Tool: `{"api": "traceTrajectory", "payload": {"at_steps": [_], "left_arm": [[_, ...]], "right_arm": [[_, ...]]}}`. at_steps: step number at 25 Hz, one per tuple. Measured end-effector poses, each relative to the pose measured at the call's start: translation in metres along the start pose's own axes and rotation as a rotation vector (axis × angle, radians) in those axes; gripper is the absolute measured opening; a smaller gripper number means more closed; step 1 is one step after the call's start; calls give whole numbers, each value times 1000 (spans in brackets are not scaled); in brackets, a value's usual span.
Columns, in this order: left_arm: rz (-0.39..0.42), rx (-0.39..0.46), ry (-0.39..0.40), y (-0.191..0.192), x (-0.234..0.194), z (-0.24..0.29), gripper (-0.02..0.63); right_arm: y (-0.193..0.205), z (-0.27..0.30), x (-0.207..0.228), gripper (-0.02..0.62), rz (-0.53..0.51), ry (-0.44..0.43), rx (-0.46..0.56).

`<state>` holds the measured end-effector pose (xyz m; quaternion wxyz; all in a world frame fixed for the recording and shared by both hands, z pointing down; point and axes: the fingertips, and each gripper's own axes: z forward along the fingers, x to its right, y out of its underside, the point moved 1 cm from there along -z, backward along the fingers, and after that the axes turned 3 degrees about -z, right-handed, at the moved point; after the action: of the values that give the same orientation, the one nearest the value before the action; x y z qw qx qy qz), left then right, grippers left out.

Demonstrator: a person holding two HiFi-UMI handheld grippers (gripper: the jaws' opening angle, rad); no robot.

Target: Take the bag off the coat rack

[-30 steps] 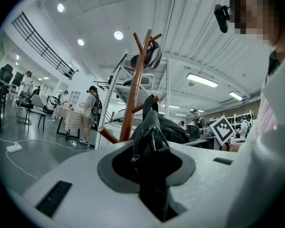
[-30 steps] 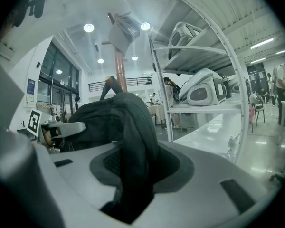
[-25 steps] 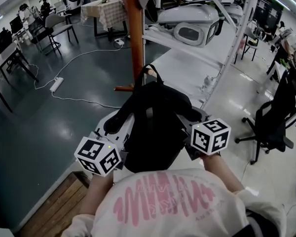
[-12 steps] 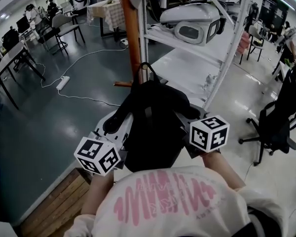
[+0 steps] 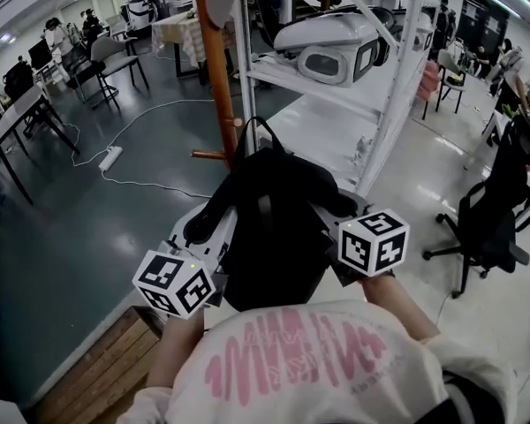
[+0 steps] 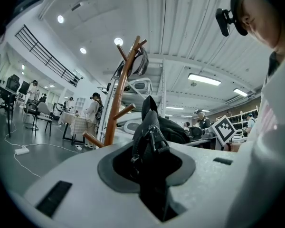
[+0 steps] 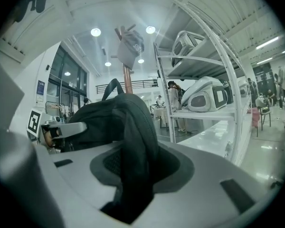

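A black backpack (image 5: 274,228) hangs between my two grippers in front of the person's chest. My left gripper (image 5: 208,226) is shut on its left side, where a zipper pull and strap (image 6: 152,141) fill the jaws. My right gripper (image 5: 337,208) is shut on a black shoulder strap (image 7: 133,127) at the right side. The bag's top loop (image 5: 258,131) stands free, just right of the wooden coat rack's pole (image 5: 216,60) and touching no peg. A grey cap (image 7: 131,46) hangs at the rack's top.
A white metal shelf (image 5: 397,78) carrying white machines stands right behind the rack. A black office chair (image 5: 490,210) is at the right. A power strip and cable (image 5: 110,157) lie on the dark floor at the left. A wooden platform edge (image 5: 97,360) is below left.
The rack's pole has slid leftward in the head view, and the bag's loop now sits further right of it. Both grippers keep the same hold on the bag.
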<state>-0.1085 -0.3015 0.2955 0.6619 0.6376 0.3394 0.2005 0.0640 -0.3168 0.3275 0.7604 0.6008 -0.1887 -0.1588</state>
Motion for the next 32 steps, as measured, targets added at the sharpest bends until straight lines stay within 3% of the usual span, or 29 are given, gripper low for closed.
{"api": "traceTrajectory", "payload": {"at_steps": [14,32], "left_arm": [[-30,7,-26,18,56,-9,83],[-80,-15,-118,56,125,-15,83]], "right_arm": [[15,-58,10,132,-15,-4,-22],[52,-121,27,133,2,-23,-51]]}}
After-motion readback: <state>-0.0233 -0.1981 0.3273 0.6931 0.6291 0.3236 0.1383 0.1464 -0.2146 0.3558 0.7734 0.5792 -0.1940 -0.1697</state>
